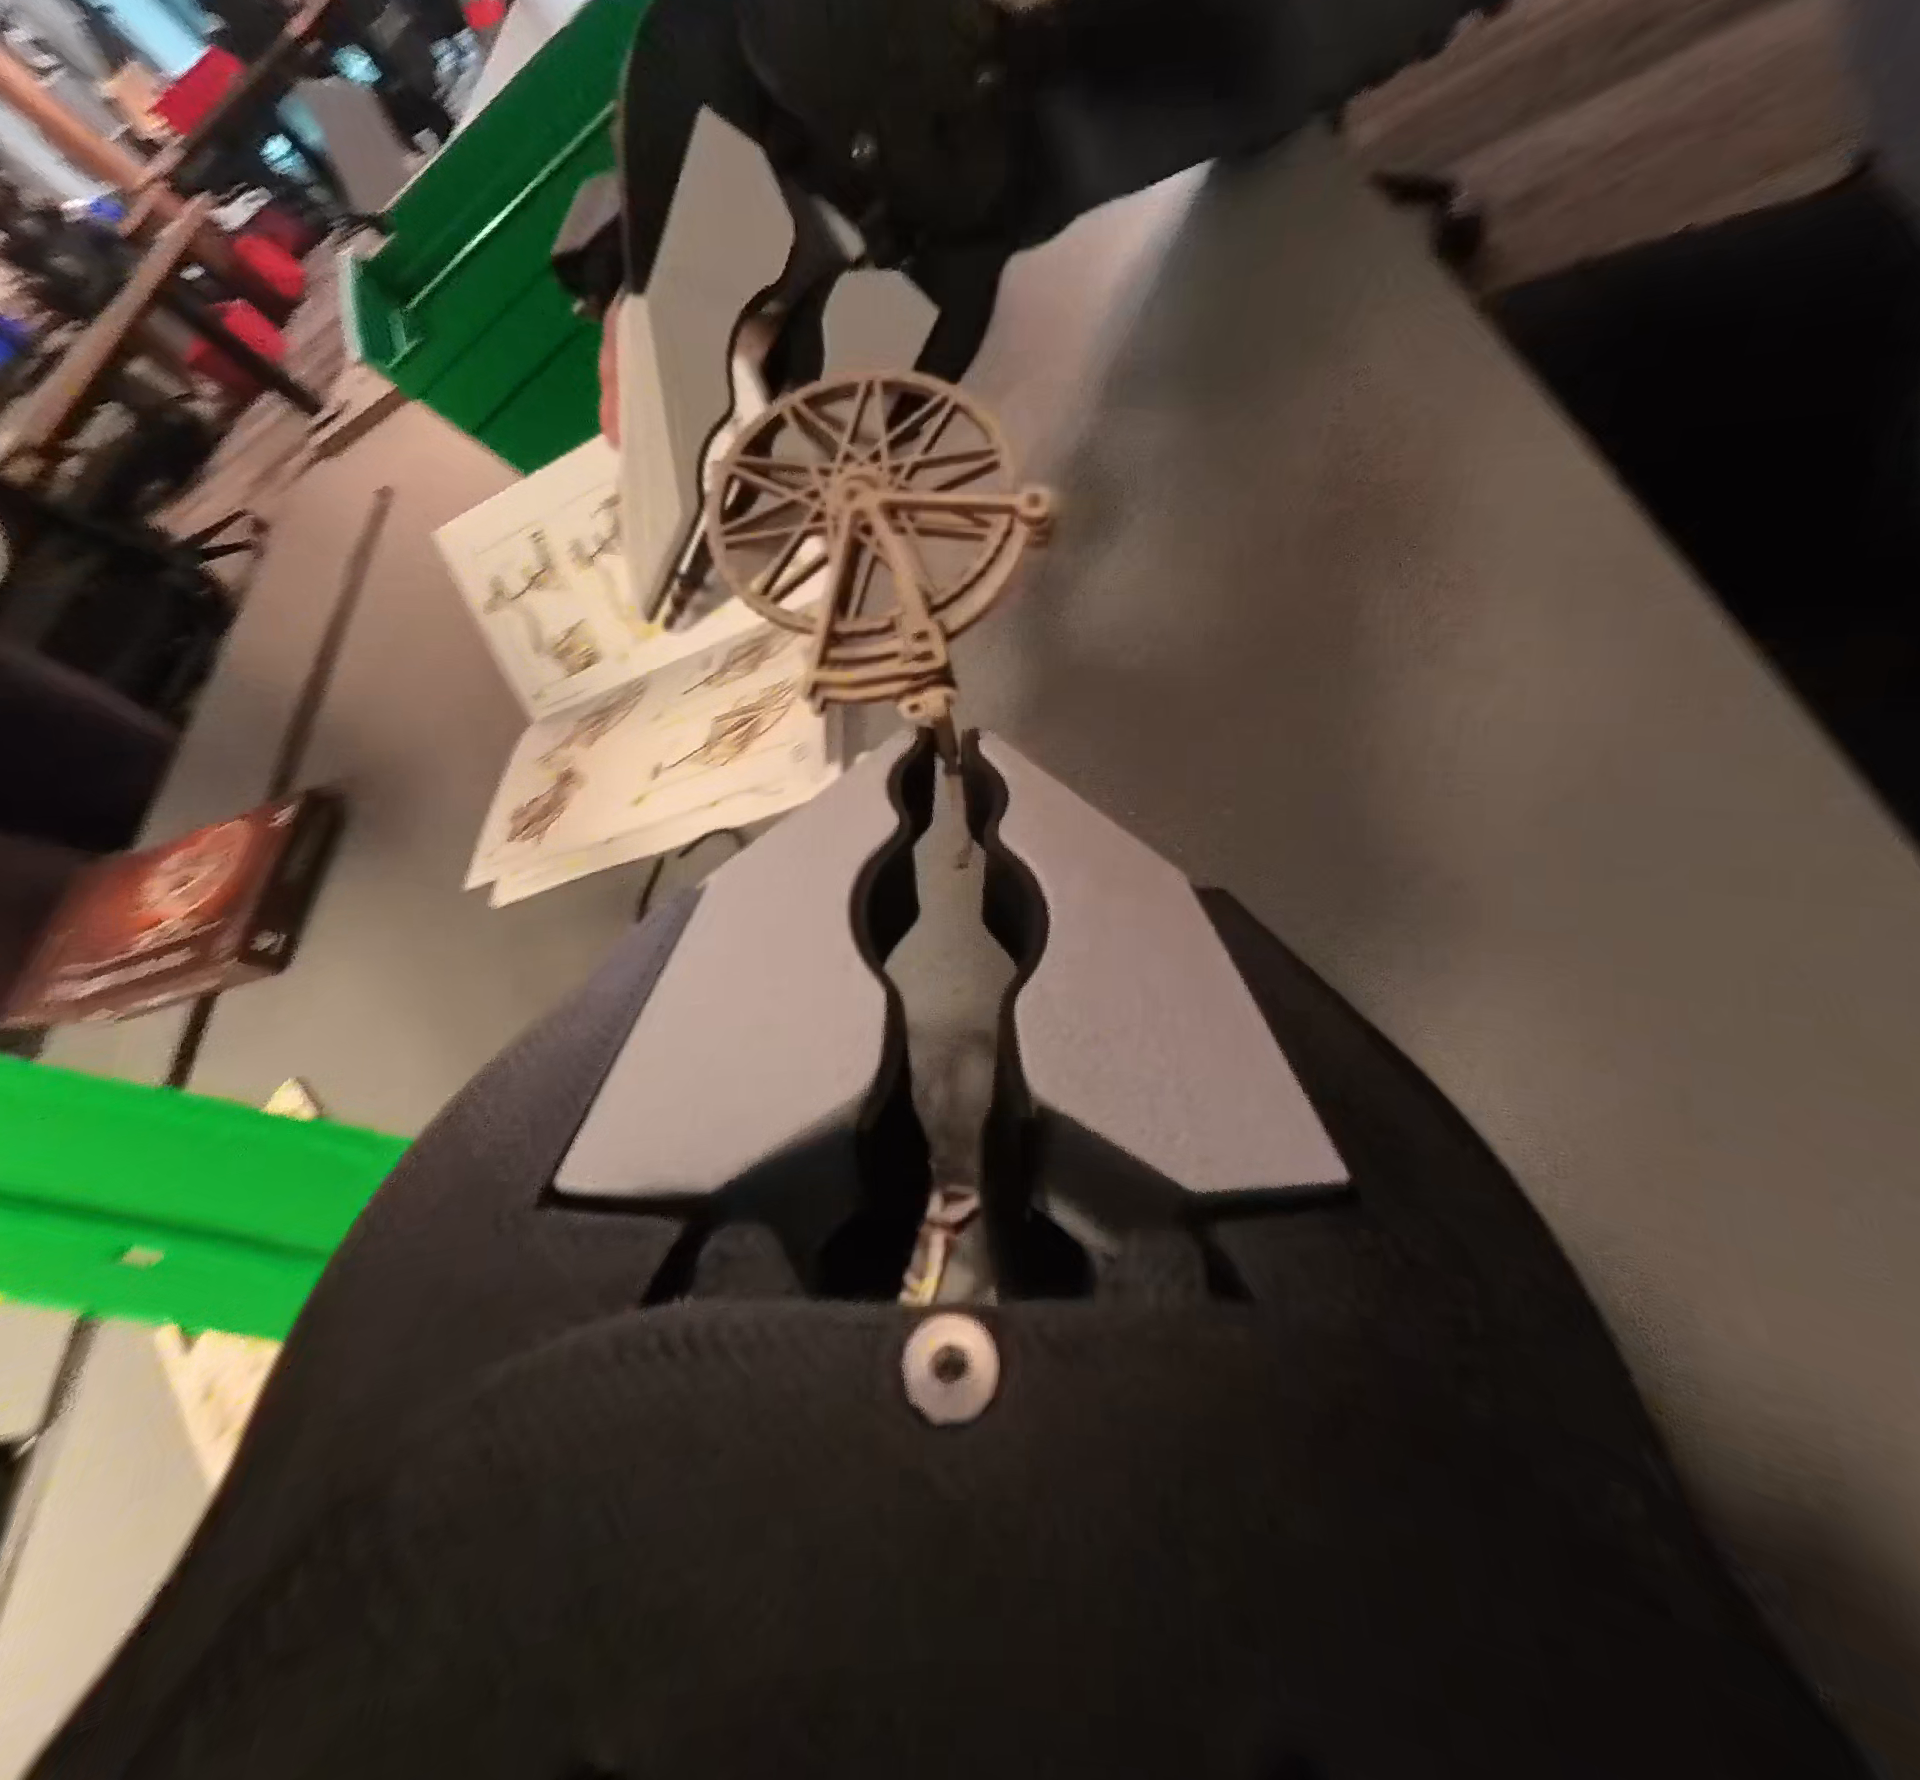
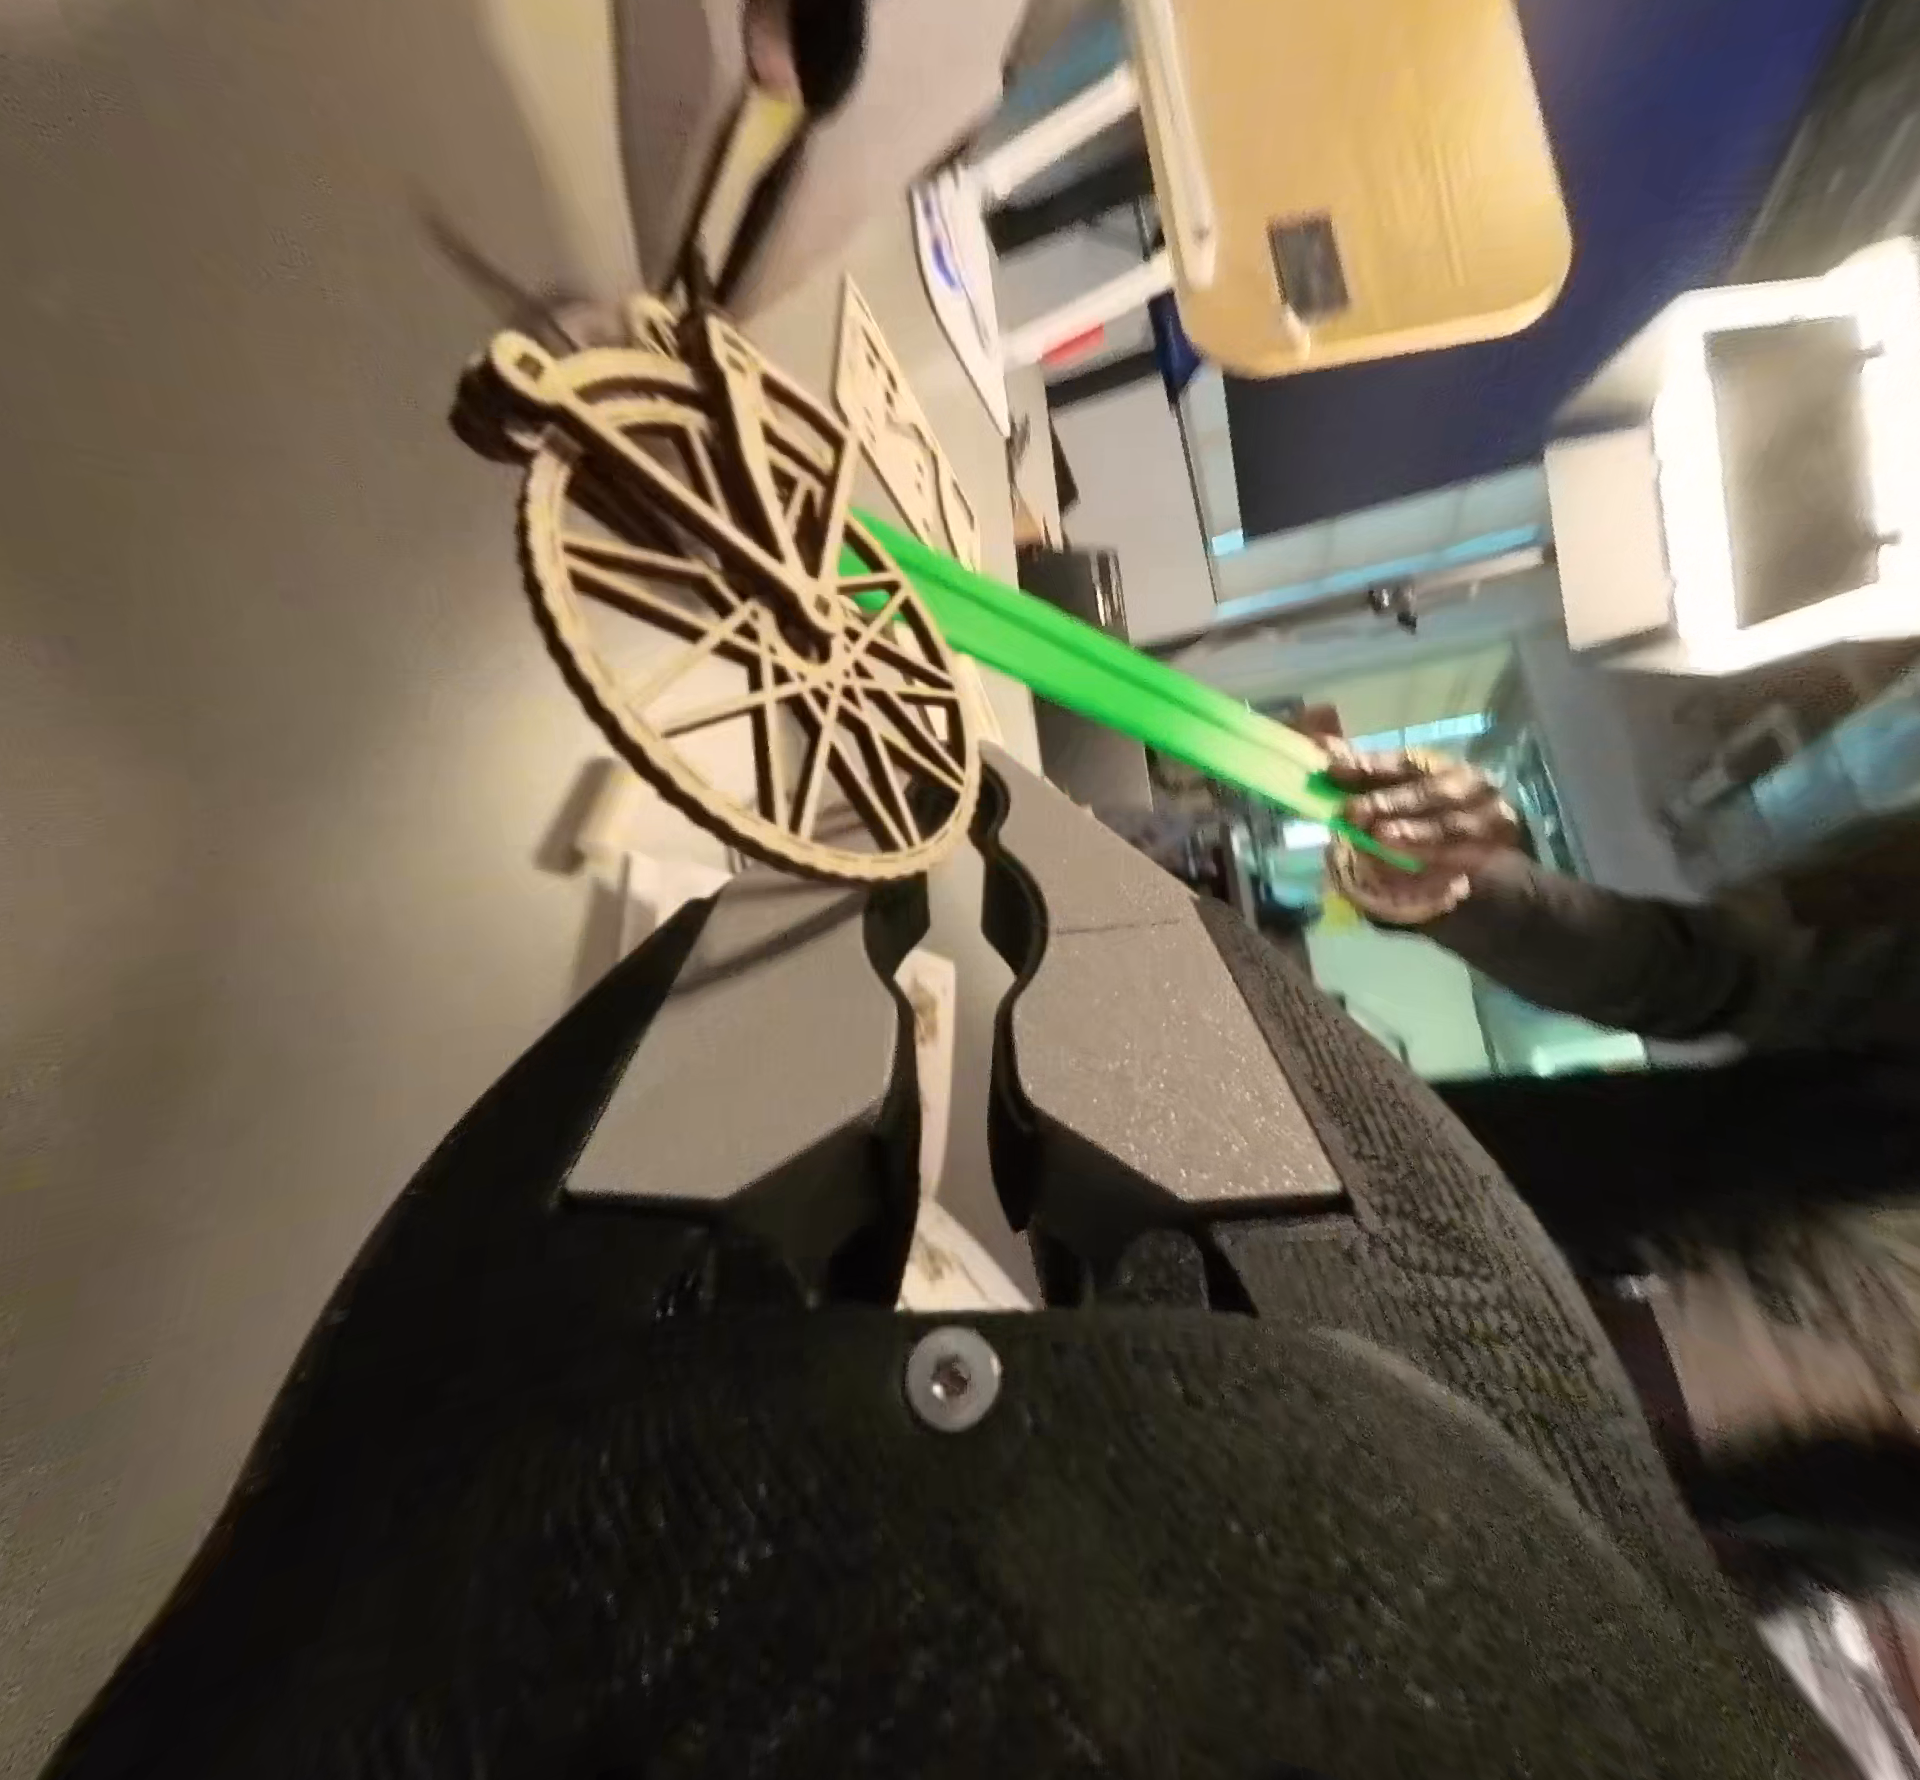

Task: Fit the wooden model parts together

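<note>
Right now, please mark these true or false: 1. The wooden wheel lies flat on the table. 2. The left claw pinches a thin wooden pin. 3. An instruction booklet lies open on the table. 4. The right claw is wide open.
1. False: the wooden wheel is held up in the air between both claws.
2. True: the left claw is closed on a thin wooden pin at the model's end.
3. True: the instruction booklet lies open on the table.
4. False: the right claw grips the wheel's rim.

Booklet (image 1: 644,754) and green bin (image 1: 488,296) crowd the left; grey table (image 1: 1351,691) right lies open.
</note>
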The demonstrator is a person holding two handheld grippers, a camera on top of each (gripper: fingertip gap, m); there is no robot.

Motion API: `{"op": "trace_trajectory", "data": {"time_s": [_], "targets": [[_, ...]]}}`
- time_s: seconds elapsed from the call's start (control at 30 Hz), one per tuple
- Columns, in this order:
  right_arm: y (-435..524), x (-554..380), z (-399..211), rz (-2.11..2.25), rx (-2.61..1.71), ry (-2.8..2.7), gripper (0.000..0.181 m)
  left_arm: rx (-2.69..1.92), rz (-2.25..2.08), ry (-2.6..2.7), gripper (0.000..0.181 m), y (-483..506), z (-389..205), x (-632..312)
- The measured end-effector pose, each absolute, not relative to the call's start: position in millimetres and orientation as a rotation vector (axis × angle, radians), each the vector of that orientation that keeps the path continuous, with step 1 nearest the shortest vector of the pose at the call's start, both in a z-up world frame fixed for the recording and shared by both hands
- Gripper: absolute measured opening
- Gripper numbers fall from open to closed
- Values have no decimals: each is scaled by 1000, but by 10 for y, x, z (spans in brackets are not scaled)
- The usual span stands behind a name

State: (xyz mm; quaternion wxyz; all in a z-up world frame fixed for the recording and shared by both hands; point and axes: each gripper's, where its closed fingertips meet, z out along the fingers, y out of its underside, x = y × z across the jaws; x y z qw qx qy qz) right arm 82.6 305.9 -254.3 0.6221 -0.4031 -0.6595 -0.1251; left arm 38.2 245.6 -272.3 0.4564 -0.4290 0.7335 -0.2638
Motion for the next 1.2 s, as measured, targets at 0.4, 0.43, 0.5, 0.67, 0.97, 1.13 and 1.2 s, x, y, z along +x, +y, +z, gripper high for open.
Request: {"op": "trace_trajectory", "data": {"time_s": [0.4, 0.43, 0.5, 0.67, 0.97, 1.13, 1.2], "targets": [[3080, 1174, -2604, -250, -1410, -1223, 0, -1311, -456, 1854, 3, 2497, -3053, 495], [3008, 1153, -2678, -230, -1443, -1225, 0, -1353, -454, 1862, 3, 2487, -3109, 506], [2897, 1162, -2803, -257, -1476, -1224, 0, -1415, -466, 1872, 3, 2451, -3204, 532], [2678, 1092, -3107, -171, -1549, -1249, 0, -1465, -503, 1866, 3, 2392, -3301, 592], [2655, 1154, -3296, -259, -1588, -1289, 0, -1503, -588, 1926, 11, 2313, -3429, 569], [2662, 1162, -3314, -255, -1598, -1288, 0, -1551, -623, 1944, 27, 2339, -3406, 467], [2667, 1164, -3311, -256, -1596, -1284, 0, -1555, -674, 1954, 13, 2308, -3400, 459]]}}
